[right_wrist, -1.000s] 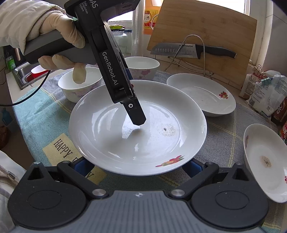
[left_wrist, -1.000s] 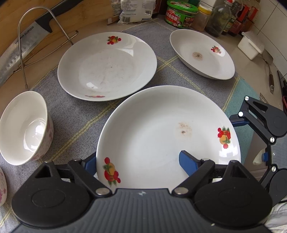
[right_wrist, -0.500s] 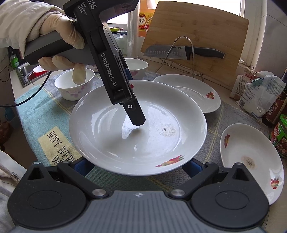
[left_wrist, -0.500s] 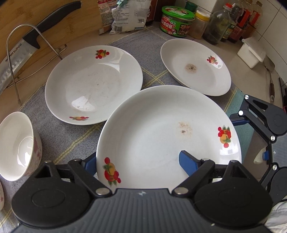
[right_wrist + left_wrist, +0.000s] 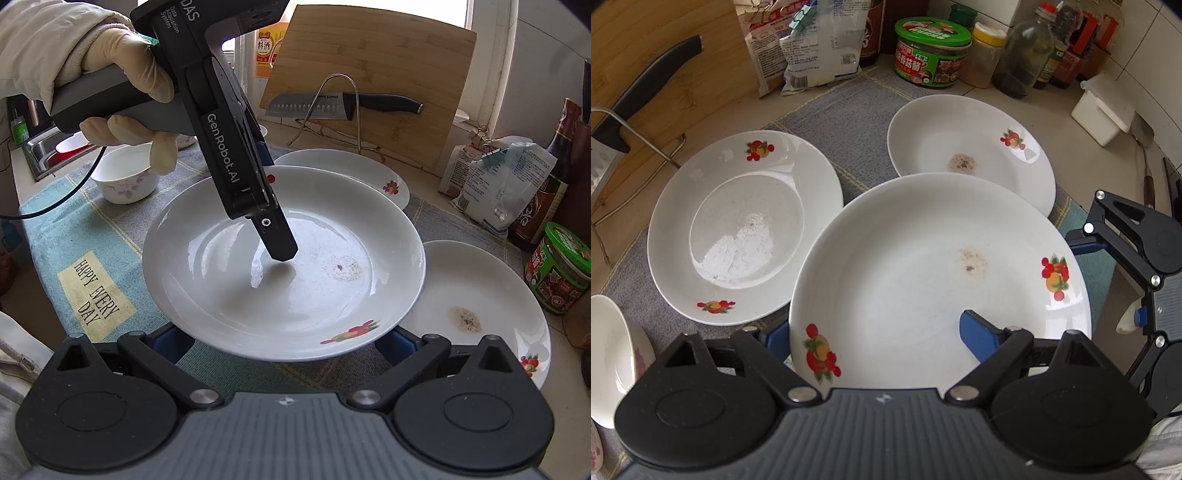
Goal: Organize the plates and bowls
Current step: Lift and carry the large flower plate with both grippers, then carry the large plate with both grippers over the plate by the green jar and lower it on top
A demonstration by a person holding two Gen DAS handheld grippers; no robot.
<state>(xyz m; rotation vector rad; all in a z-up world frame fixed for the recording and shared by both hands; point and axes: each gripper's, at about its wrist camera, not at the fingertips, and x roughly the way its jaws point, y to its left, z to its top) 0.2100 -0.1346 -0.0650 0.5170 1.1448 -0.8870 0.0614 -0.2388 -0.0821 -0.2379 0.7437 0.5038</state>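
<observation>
On the bench [image 5: 731, 114] lies a grey checked cloth [image 5: 842, 122], and a wooden board [image 5: 373, 74] leans at the back.

Your big plate [image 5: 916, 258] is up off the cloth, level, held between your two grippers. Seen from the left wrist, its rim covers the near edges of two other plates lying on the cloth. It has fruit prints on the rim and a brown speck near the middle.

The second plate [image 5: 738, 229] sits to the left, near the board. The third plate [image 5: 971, 147] sits further back to the right and has a dark smudge in its well.

Your left gripper [image 5: 875, 328], in your gloved hand [image 5: 122, 74], points steeply down. It has the big plate by one side: one of the fingers [image 5: 979, 332] lies inside on the plate's floor and the other is outside, under the rim. The fingers stand fairly wide and clamp that side.

Your right gripper [image 5: 284, 343] sits at the opposite edge. Both of its fingers are spread wide beneath the rim. You cannot tell from here whether they touch the underside.

A flowered bowl [image 5: 125, 177] stands on the cloth's blue end. A knife [image 5: 332, 105] rests across a wire stand against the board. A green-lidded jar [image 5: 931, 55] stands just beyond the cloth.
</observation>
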